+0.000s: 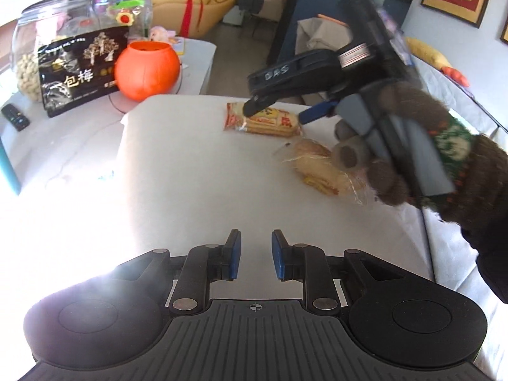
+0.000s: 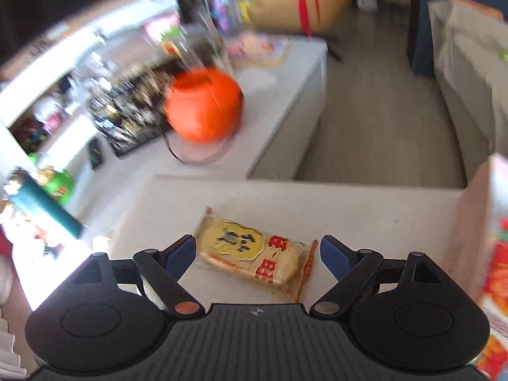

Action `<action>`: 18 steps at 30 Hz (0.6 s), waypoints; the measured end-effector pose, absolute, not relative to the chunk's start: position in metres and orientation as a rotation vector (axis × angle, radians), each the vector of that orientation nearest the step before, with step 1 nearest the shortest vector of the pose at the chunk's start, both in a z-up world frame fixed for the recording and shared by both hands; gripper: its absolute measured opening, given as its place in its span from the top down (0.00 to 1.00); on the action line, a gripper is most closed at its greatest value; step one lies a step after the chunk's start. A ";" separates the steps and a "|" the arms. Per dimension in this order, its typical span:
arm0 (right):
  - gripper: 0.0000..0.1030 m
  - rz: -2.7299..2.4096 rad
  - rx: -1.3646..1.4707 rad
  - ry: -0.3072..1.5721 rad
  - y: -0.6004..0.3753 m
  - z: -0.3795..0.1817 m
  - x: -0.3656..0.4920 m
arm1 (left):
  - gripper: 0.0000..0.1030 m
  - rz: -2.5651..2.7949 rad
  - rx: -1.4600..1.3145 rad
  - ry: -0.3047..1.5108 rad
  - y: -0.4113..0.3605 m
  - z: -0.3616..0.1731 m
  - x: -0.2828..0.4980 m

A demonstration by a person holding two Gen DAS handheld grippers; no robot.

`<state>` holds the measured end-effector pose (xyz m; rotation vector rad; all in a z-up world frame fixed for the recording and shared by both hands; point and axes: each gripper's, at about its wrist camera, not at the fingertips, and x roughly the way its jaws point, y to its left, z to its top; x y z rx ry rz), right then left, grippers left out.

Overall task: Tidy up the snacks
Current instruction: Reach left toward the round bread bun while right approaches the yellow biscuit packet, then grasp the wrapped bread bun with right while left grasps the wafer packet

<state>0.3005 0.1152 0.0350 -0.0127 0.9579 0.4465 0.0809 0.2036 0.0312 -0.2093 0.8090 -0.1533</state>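
Observation:
A yellow-and-red wrapped rice cracker packet (image 2: 254, 255) lies on the white table (image 2: 365, 209). My right gripper (image 2: 257, 252) is open, its blue fingers on either side of the packet, just above it. The left wrist view shows the packet (image 1: 263, 120) under my right gripper (image 1: 276, 111). A second clear-wrapped snack (image 1: 317, 168) lies nearer, partly behind the gloved hand. My left gripper (image 1: 255, 254) is open and empty, low over the near part of the table. An orange pumpkin bucket (image 1: 147, 70) stands on the far-left table.
A black snack bag (image 1: 79, 73) and a glass jar of nuts (image 1: 41, 41) stand left of the bucket. A remote (image 1: 15, 116) lies at the left edge. A pink-and-red box (image 2: 489, 254) stands at the right of the table. Floor gap beyond the table's far edge.

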 end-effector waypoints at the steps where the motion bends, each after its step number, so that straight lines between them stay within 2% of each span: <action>1: 0.17 0.445 -0.018 0.968 0.118 0.029 0.305 | 0.77 -0.154 -0.209 0.810 0.205 0.031 0.081; 2: 0.21 0.462 -0.002 0.957 0.116 0.026 0.304 | 0.77 -0.154 -0.210 0.810 0.203 0.029 0.082; 4: 0.37 0.483 0.000 0.951 0.112 0.030 0.297 | 0.77 -0.153 -0.221 0.813 0.204 0.027 0.083; 5: 0.42 0.504 -0.016 0.952 0.110 0.033 0.290 | 0.77 -0.150 -0.229 0.813 0.203 0.026 0.084; 7: 0.64 0.560 -0.055 0.956 0.106 0.040 0.272 | 0.77 -0.148 -0.248 0.809 0.202 0.023 0.087; 8: 0.68 0.590 -0.074 0.960 0.103 0.043 0.262 | 0.77 -0.148 -0.259 0.805 0.201 0.022 0.088; 9: 0.76 0.616 -0.091 0.971 0.101 0.043 0.251 | 0.77 -0.146 -0.269 0.802 0.201 0.022 0.090; 15: 0.77 0.681 -0.206 0.958 0.083 0.041 0.181 | 0.77 -0.127 -0.270 0.793 0.197 0.027 0.096; 17: 0.74 0.679 -0.220 0.922 0.074 0.042 0.163 | 0.77 -0.123 -0.262 0.790 0.196 0.030 0.099; 18: 0.69 0.677 -0.219 0.915 0.069 0.042 0.157 | 0.77 -0.121 -0.258 0.788 0.196 0.031 0.099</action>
